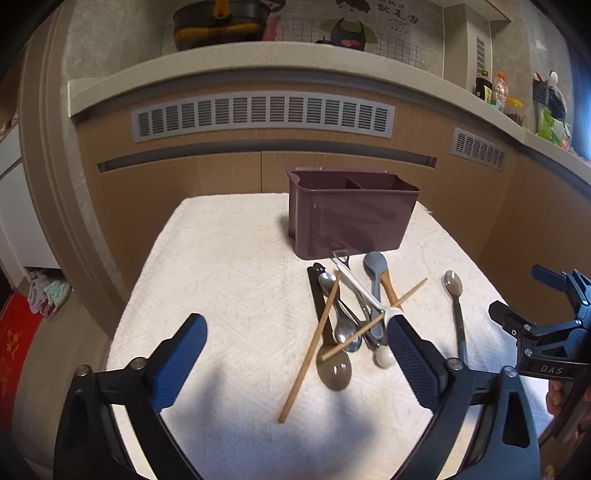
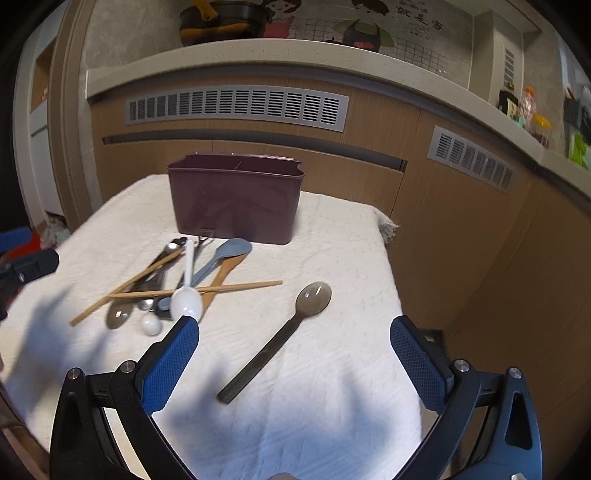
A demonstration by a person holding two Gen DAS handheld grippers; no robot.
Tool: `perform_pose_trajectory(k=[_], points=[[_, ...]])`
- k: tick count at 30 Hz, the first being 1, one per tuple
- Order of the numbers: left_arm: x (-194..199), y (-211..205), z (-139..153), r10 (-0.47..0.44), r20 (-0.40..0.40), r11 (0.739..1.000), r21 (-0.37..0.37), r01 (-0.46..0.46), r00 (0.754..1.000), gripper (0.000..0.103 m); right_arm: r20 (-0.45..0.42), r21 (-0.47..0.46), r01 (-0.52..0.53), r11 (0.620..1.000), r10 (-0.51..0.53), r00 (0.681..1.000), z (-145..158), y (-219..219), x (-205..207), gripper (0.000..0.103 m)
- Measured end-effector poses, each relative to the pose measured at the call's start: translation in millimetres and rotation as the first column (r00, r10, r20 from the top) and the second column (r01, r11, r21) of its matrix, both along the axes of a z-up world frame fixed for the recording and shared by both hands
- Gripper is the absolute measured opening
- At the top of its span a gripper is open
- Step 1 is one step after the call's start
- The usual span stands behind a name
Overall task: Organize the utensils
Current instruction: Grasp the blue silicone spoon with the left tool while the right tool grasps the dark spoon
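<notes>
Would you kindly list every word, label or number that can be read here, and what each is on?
"DAS": on the right gripper body, seen in the left wrist view.
Wall poster: Chinese characters, too blurred to read.
Counter bottles: labels too small to read.
Red mat: gold characters, unreadable.

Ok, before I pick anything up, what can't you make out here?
- Inside of the bin: both views show only the rim and divider; its walls hide the bottom.
- Utensils low in the pile: chopsticks and white spoon cover them; count unclear.
- Right claw in the left view: cut off by the edge.
</notes>
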State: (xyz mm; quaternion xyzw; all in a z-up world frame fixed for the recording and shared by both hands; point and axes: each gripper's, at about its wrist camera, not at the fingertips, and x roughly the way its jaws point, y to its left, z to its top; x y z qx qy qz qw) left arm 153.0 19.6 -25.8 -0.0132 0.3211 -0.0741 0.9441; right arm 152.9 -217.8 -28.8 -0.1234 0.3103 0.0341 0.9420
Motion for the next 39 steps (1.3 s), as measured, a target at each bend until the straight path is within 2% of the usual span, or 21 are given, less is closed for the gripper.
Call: perform_pose_trajectory(k=[1, 5, 8, 11, 14, 15, 16, 20, 24, 26, 27, 29, 31, 34, 39], points=[[7.4, 1.6, -2.0, -0.007, -0.012, 1.0, -0.007, 0.007, 1.0, 0.085, -0.004, -0.008, -0.01, 1.0, 0.01, 1.0, -1.1, 3.0, 6.2, 0.103], [29.2, 12.4, -5.9, 0.01, -0.021, 1.0, -0.009, -0.01, 1.0, 0.08, -0.056, -0.008, -0.072, 0.997, 0.071, 0.996, -6.9, 15.1, 32.3, 0.103], [39.7, 21.2, -4.3, 0.038, -0.012, 0.999, 0.002, -0.038, 0.999, 0.078, -0.069, -0.02, -0.121, 0.992, 0.119, 0.99, -12.3, 30.2, 52.1, 0.103], [51.9, 31.9, -3.8, 0.073, -0.016, 0.997, -0.006, -0.073, 0.997, 0.078, -0.106, 0.034, -0.183, 0.983, 0.185, 0.977, -16.0, 45.1, 72.5, 0.097], [61.6, 40.8, -6.8, 0.104, -0.029, 0.993, -0.047, -0.105, 0.994, 0.078, -0.18, 0.097, -0.213, 0.972, 0.227, 0.957, -24.8, 57.3, 93.9, 0.071], [64.1, 42.2, -8.6, 0.108, -0.033, 0.992, -0.058, -0.11, 0.994, 0.078, -0.199, 0.104, -0.202, 0.974, 0.219, 0.955, -28.5, 59.7, 100.1, 0.058], [65.4, 42.6, -10.1, 0.11, -0.035, 0.992, -0.064, -0.112, 0.993, 0.078, -0.224, 0.111, -0.178, 0.978, 0.199, 0.954, -33.5, 62.2, 108.3, 0.05], [71.4, 36.0, -16.8, 0.085, -0.037, 0.995, -0.053, -0.087, 0.996, 0.078, -0.283, 0.128, -0.103, 0.986, 0.136, 0.949, -45.0, 63.2, 126.8, 0.049], [83.8, 19.6, -23.1, -0.026, -0.105, 0.996, -0.088, 0.017, 0.994, 0.077, -0.234, 0.05, -0.073, 0.996, 0.082, 0.969, -40.1, 48.9, 121.3, 0.05], [93.0, 5.0, -22.4, -0.091, -0.123, 0.991, -0.104, 0.079, 0.988, 0.064, -0.207, 0.012, -0.076, 0.997, 0.077, 0.975, -37.1, 38.6, 110.9, 0.051], [99.1, -4.6, -22.5, -0.13, -0.138, 0.987, -0.112, 0.115, 0.982, 0.06, -0.2, -0.005, -0.077, 0.997, 0.074, 0.977, -37.1, 34.8, 103.8, 0.052], [109.4, -23.6, -24.0, -0.195, -0.172, 0.975, -0.137, 0.173, 0.966, 0.046, -0.198, -0.021, -0.074, 0.997, 0.068, 0.978, -38.6, 24.2, 93.0, 0.053], [118.0, -45.1, -26.2, -0.261, -0.199, 0.96, -0.151, 0.234, 0.945, 0.043, -0.214, -0.005, -0.068, 0.998, 0.065, 0.975, -41.6, 12.7, 84.3, 0.053], [130.7, -77.9, -31.2, -0.313, -0.232, 0.949, -0.107, 0.295, 0.921, 0.043, -0.22, 0.036, -0.054, 0.998, 0.06, 0.974, -42.7, -5.6, 74.4, 0.053], [161.0, -105.2, -45.7, -0.29, -0.329, 0.956, -0.05, 0.29, 0.899, 0.043, -0.193, 0.079, -0.022, 0.997, 0.037, 0.98, -41.5, -29.3, 63.4, 0.056]])
